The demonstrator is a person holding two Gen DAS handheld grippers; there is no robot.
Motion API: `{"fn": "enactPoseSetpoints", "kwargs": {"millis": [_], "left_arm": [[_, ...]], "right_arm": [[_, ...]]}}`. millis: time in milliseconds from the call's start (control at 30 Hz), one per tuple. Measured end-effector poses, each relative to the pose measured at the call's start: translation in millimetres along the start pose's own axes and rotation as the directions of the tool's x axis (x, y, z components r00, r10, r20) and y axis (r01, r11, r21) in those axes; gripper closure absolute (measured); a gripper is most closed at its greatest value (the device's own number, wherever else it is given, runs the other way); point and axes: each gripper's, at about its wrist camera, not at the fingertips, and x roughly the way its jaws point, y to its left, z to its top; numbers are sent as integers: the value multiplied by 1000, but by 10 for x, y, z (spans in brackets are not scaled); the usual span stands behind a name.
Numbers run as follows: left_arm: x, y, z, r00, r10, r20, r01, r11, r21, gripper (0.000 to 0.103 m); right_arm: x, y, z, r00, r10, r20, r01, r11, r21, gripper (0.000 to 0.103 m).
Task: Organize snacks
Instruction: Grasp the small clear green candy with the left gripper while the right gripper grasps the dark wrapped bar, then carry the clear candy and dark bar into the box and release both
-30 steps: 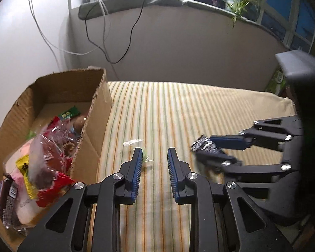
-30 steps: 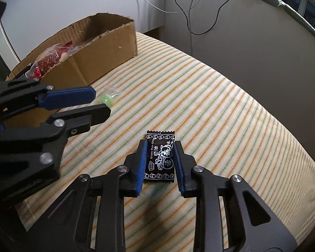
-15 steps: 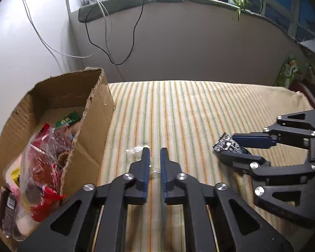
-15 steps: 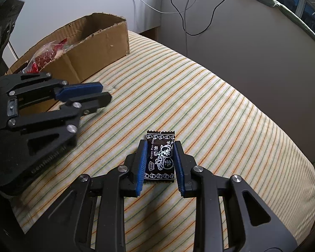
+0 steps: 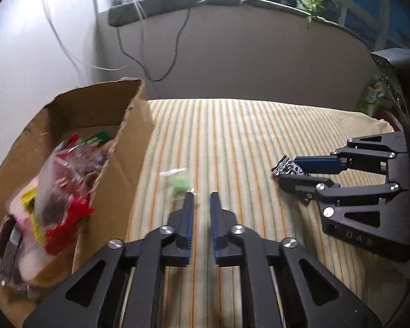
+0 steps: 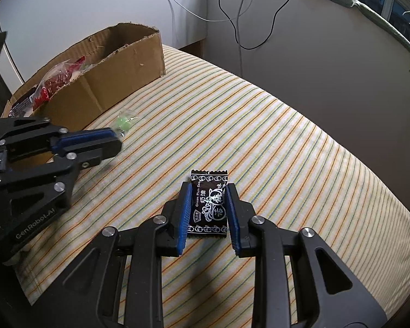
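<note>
The cardboard box point(image 6: 101, 82), torn along its rim and holding red and clear snack bags, stood at the striped cushion's point(image 6: 287, 142) far left edge. Open cushion lay beyond. The right gripper point(image 6: 208, 187) clasped a black candy packet point(image 6: 208, 205) mid-cushion. The left gripper point(image 5: 201, 195), clenched on nothing, sat just short of a green wrapped candy point(image 5: 179, 181) beside the box.

Left gripper point(image 5: 201, 202) pitched steeply down, jaws nearly together – only a narrow gap, nothing between the blue pads. Right gripper point(image 6: 207, 191) also angled steeply down, jaws partly apart and clamped on a dark wrapper point(image 6: 208, 205) – pads pressing its two long edges.
</note>
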Motion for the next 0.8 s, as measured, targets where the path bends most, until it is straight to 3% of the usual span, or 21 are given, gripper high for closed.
{"fn": "enactPoseSetpoints", "kwargs": {"millis": [67,133,233,433,500,667,800], "left_arm": [[-12,-10,-19,1000,12,-10,-12,1000,-28,75],[-5,-44,-17,999,39,-7,-39,999,-29,66],[97,-122,42,994,107,-20,-107,994,-15,65],[336,-127,229,987,156,-46,-158,986,-45,65],[381,-134,262,988,145,-45,-148,988,-53,65],[400,-104,263,994,100,-38,-102,994,-50,82],[360,-178,224,995,88,-34,-89,996,-23,83]], "right_arm": [[-2,2,4,1000,1,2,-1,1000,-3,77],[1,9,9,1000,3,6,-3,1000,-7,77],[3,21,19,1000,4,10,-4,1000,-22,77],[-22,-30,6,999,23,22,-22,999,-30,77],[-26,-63,-8,999,32,26,-32,999,-20,77],[-32,-119,-26,998,51,36,-51,999,-4,77],[-47,-135,-38,998,49,40,-49,999,-2,77]]}}
